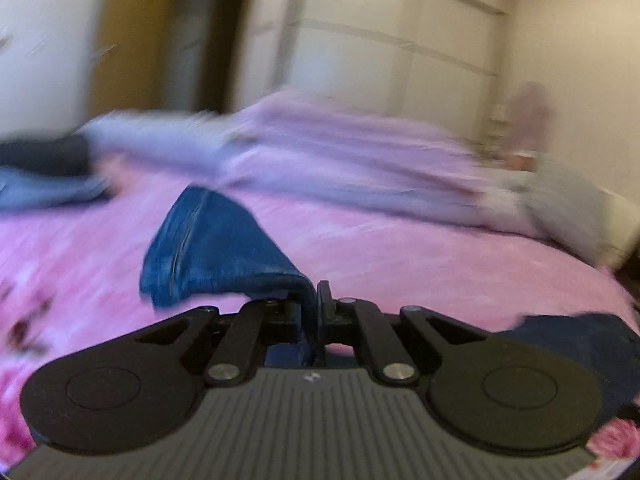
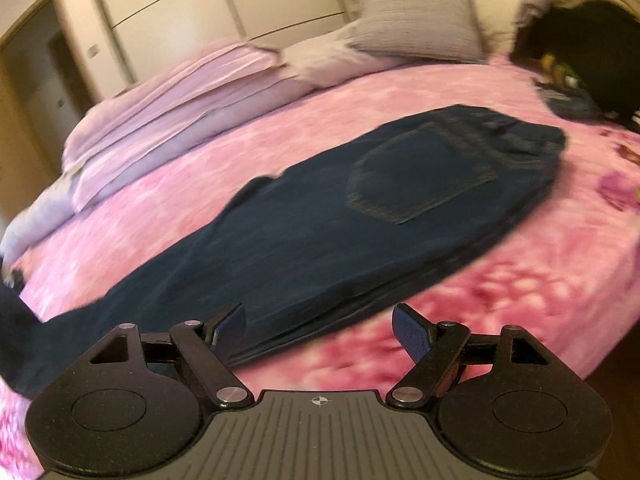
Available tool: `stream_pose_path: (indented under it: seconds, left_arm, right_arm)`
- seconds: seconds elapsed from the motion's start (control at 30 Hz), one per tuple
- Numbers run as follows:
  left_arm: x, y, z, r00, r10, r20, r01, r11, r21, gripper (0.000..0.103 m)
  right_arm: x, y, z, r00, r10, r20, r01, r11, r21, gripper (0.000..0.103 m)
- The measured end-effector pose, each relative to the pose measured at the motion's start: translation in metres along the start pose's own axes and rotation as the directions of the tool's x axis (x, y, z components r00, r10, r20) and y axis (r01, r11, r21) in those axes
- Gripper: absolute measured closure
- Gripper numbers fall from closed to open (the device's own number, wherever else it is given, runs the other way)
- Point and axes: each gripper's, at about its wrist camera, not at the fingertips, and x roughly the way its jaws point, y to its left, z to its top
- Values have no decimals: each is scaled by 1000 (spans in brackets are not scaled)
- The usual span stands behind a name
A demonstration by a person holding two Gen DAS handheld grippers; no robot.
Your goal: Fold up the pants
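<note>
Dark blue jeans (image 2: 360,216) lie folded lengthwise on the pink bedspread (image 2: 520,280), back pocket up, waistband toward the far right. In the left wrist view my left gripper (image 1: 314,294) is shut on the hem of a jeans leg (image 1: 212,248), which hangs lifted above the bed. More denim (image 1: 580,344) shows at the lower right of that view. My right gripper (image 2: 320,328) stands open over the near edge of the jeans, its left finger (image 2: 230,326) above the cloth, with nothing pressed between the pads.
A folded lilac duvet (image 2: 172,104) and pillows (image 2: 416,20) lie along the far side of the bed. Dark clothes (image 2: 576,40) are piled at the far right corner. Grey and dark garments (image 1: 44,176) lie at the left. Wardrobe doors (image 1: 400,32) stand behind.
</note>
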Motion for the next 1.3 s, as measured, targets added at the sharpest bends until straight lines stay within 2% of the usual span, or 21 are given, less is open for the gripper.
stream_pose_path:
  seconds: [0.1,0.17,0.2,0.3,0.33,0.4,0.43,0.53,0.63,0.7,0.73,0.8,0.87,1.0,1.03,1.07,1.1,1.13,1.17,1.23,1.3]
  left_arm:
    - [5,-64,-5,989,-145,13,142,981,129,95]
    - [21,-102,-24,967,-242,-77,253,950,184,80]
    - [32,-116,-38,949,-281,-142,305,934,188,66]
    - [61,-138,-82,884,-313,-348,391,903,179,65]
    - [64,-139,-91,866,-301,-398,390,907,162,67]
    - [56,-129,-93,858,-333,-390,403,909,111,65]
    - [50,-122,-88,856,-350,-381,411,907,90,60]
    - [32,-97,-65,868,-378,-321,410,912,36,59]
    - [23,-70,-48,906,-326,-270,345,938,24,60]
    - [21,-52,-43,924,-289,-251,296,955,-9,60]
    - [20,-42,-42,929,-274,-248,276,961,-28,60]
    - [23,-22,-41,939,-241,-246,232,970,-65,60]
    - [25,-3,-39,944,-215,-250,197,976,-94,60]
    - [30,24,-42,947,-157,-281,126,984,-127,60]
    - [28,30,-43,945,-152,-288,116,984,-137,60]
    - [29,34,-45,944,-149,-296,108,983,-151,60]
    - [28,37,-46,943,-148,-299,103,981,-162,60]
    - [28,39,-48,941,-150,-302,101,980,-172,60]
    - [29,39,-50,940,-154,-304,103,979,-176,60]
    - [28,37,-51,940,-162,-301,112,978,-177,60]
    - [27,34,-52,940,-171,-296,124,977,-172,60]
  right_arm:
    - [-6,-15,8,999,-24,27,23,999,37,26]
    - [-10,-22,11,999,-36,39,34,998,48,26]
    - [-11,-24,12,998,-43,40,41,998,50,26]
    - [-12,-31,13,998,-48,29,47,997,62,26]
    - [-13,-32,13,999,-43,25,41,997,67,26]
    - [-12,-31,14,1000,-10,29,8,997,71,26]
    - [-10,-29,13,999,19,31,-21,997,75,26]
    - [2,-16,14,982,186,20,-187,975,122,26]
    - [27,3,16,929,369,3,-363,912,189,31]
    - [51,18,19,906,422,-37,-406,889,210,37]
    - [65,24,22,907,416,-68,-395,894,212,38]
    - [86,33,26,925,356,-131,-328,925,192,38]
    - [102,41,28,927,322,-193,-294,942,160,38]
    - [108,71,27,938,248,-243,-256,967,-1,38]
    - [108,77,24,932,258,-257,-274,961,-31,42]
    - [108,82,19,924,268,-273,-291,956,-44,54]
    - [107,87,14,936,232,-264,-261,962,-80,59]
    - [105,91,11,949,197,-245,-232,965,-124,76]
    - [103,90,8,956,190,-225,-222,966,-131,86]
    - [95,76,10,948,259,-186,-267,964,-16,93]
    - [74,69,14,950,303,-83,-304,953,-4,95]
